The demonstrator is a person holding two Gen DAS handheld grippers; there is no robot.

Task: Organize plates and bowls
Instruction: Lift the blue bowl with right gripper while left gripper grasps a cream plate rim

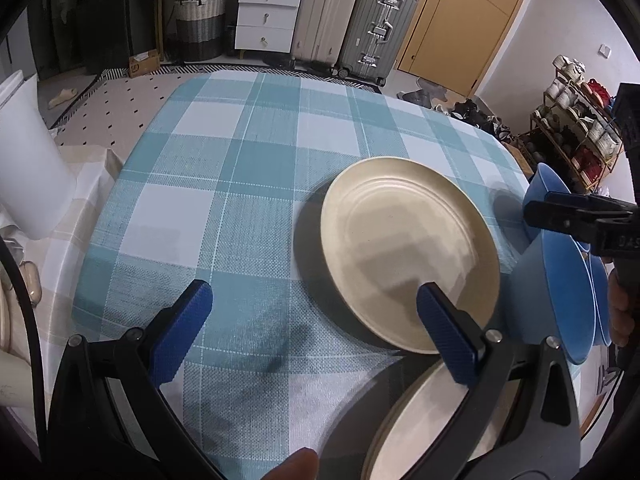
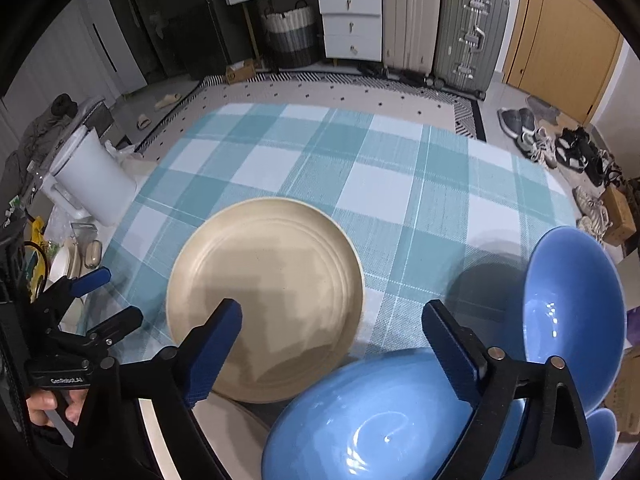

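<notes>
Checked teal cloth [image 2: 360, 168] covers the table; suitcases [image 2: 440, 28] stand at twelve o'clock. Both the left gripper [image 1: 312, 332] and right gripper [image 2: 332, 344] hang with tongs apart, empty. A cream plate [image 2: 272, 272] lies centrally, a second plate [image 1: 420, 428] at five o'clock in the left view, blue bowls [image 2: 576, 300] at three. Sorting seems just begun; next likely calls for closing on a plate rim to stack it.
</notes>
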